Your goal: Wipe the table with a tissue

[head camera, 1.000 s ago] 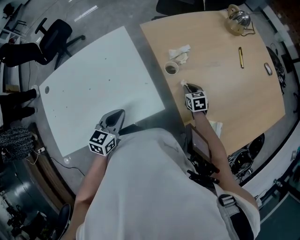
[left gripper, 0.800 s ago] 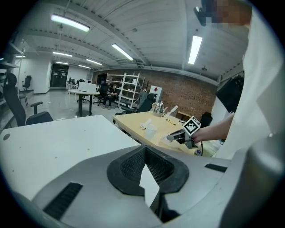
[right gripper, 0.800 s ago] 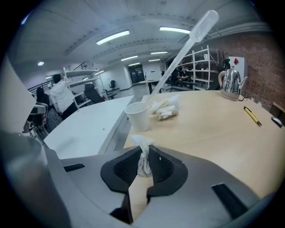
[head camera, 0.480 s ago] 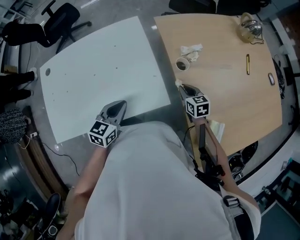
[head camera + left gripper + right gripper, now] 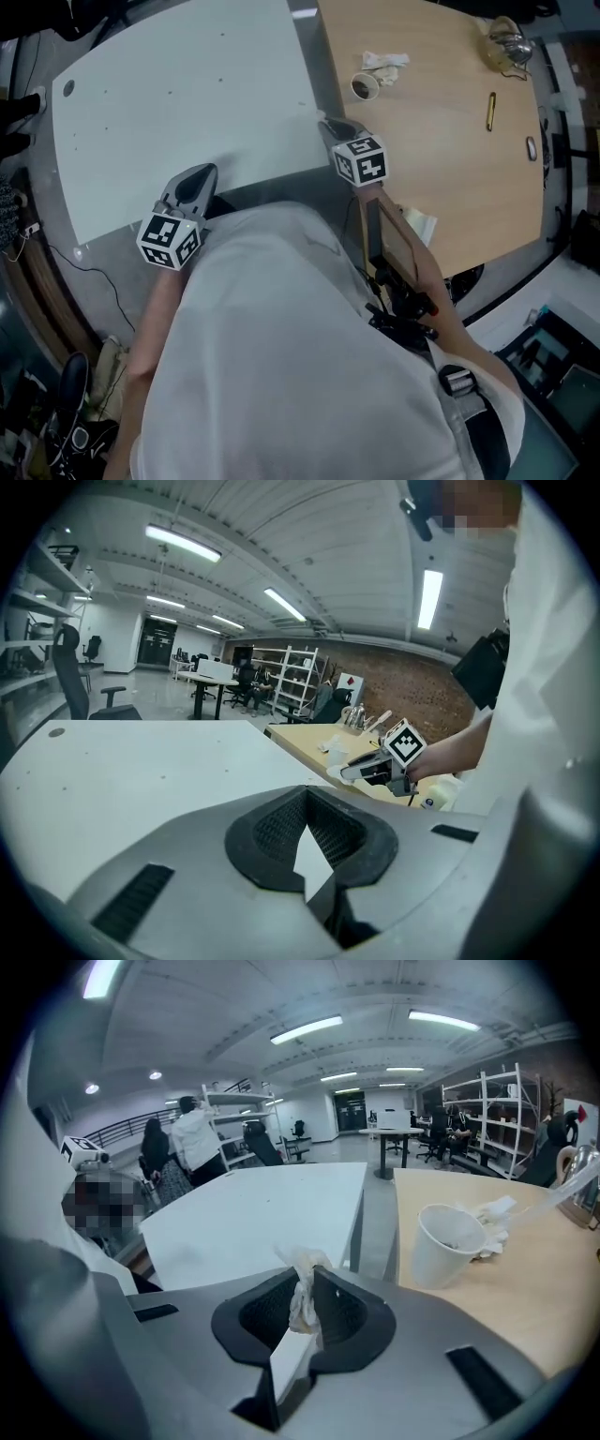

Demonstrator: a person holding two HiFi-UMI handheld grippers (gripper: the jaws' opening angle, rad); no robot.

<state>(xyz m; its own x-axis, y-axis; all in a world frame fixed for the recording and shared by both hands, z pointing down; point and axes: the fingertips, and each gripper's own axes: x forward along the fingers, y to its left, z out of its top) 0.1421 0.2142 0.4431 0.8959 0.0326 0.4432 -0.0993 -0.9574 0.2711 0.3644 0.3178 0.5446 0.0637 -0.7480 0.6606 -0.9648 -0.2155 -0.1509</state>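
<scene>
While the right gripper [image 5: 330, 126] pinches the tissue [image 5: 302, 1297] | soft, light, tearable | grip its bunched middle | left gripper [image 5: 307, 836] pressed together, empty

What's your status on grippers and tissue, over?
Left gripper jaws shut, empty, over white table edge. Right gripper shut on tissue, at gap between tables. Paper cup on wooden table, off to the side.

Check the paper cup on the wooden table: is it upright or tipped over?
Upright. The paper cup stands on its base, mouth up, on the wooden table, as the right gripper view shows.
</scene>
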